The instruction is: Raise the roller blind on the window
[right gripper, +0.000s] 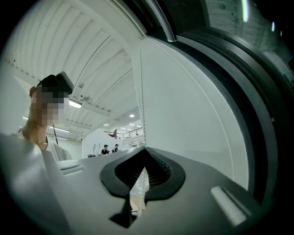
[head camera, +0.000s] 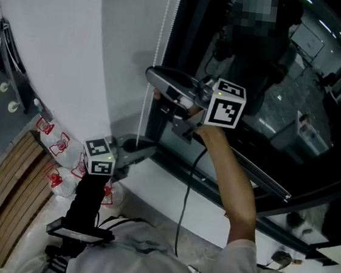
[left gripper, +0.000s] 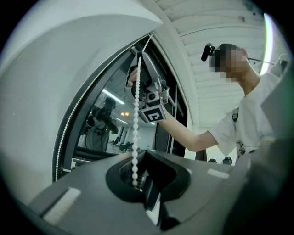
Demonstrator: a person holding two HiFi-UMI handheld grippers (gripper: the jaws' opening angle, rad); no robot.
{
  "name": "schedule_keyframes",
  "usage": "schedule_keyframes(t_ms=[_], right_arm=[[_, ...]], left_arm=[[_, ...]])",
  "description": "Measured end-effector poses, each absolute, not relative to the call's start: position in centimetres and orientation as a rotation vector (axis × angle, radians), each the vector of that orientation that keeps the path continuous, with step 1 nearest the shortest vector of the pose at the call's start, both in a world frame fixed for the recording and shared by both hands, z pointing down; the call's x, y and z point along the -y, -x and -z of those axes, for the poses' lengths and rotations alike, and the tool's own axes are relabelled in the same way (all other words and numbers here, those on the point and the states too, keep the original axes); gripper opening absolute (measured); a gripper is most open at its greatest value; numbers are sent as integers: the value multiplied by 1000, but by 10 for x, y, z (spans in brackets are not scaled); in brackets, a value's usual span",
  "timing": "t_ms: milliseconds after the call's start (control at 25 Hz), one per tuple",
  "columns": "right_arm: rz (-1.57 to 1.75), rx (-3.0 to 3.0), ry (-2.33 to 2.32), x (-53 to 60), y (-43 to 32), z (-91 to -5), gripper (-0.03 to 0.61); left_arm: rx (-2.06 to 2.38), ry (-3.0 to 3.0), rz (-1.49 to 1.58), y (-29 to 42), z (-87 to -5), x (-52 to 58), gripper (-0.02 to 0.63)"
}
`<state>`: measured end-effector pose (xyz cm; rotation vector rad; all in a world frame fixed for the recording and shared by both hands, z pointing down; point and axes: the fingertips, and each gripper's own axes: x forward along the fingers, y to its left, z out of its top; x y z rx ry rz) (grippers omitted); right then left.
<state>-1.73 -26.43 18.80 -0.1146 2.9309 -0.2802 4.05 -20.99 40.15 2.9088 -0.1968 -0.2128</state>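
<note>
The white roller blind (head camera: 76,49) covers the left part of the dark window (head camera: 285,97). Its bead chain (head camera: 159,40) hangs along the blind's right edge. My right gripper (head camera: 156,80) is the upper one and is shut on the chain. The left gripper (head camera: 146,149) sits lower, near the sill. In the left gripper view the chain (left gripper: 135,133) runs taut from the right gripper (left gripper: 139,59) down into my left gripper (left gripper: 138,181), which is shut on it. In the right gripper view the chain (right gripper: 141,92) rises from the closed right gripper (right gripper: 144,153) beside the blind (right gripper: 193,114).
A white sill (head camera: 170,191) runs below the window frame. Wooden slats (head camera: 5,193) and clear bags with red print (head camera: 59,151) lie at the lower left. A black cable (head camera: 187,196) hangs from the right gripper. Hooks (head camera: 5,86) stick out of the wall at far left.
</note>
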Motion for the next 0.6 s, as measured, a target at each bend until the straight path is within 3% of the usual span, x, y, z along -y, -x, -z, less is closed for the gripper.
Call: schedule_keyframes(t_ms=[600], right_arm=[[471, -3006, 121, 255, 27, -287, 5]], left_arm=[[207, -2900, 210, -38, -404, 211, -2]])
